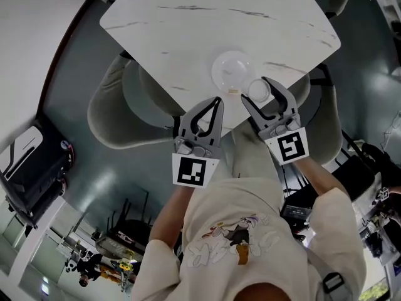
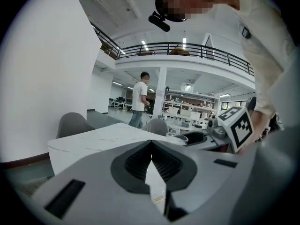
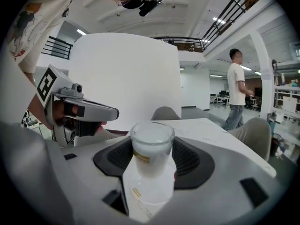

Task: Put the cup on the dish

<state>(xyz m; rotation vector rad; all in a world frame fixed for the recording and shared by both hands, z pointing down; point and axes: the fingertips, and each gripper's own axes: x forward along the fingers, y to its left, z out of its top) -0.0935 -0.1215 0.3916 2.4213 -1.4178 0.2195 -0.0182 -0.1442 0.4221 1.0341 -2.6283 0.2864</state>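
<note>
A small clear cup point(image 1: 258, 91) of milky liquid stands between the jaws of my right gripper point(image 1: 255, 87), near the white marble table's point(image 1: 188, 30) near edge. In the right gripper view both ribbed pads point(image 3: 190, 156) press the cup's point(image 3: 152, 146) sides; its base is at the table top, mirrored below. The clear round dish point(image 1: 230, 69) lies just left of and beyond the cup, nothing on it. My left gripper point(image 1: 218, 101) hovers at the table edge, left of the cup, tips together and holding nothing. The left gripper view shows the dish point(image 2: 177, 138) low beyond its jaws.
Grey upholstered chairs point(image 1: 113, 111) ring the table, one tucked under the near-left edge. A person in a white shirt point(image 3: 236, 88) walks in the hall beyond. Bare marble stretches past the dish. The table's near corner ends right under both grippers.
</note>
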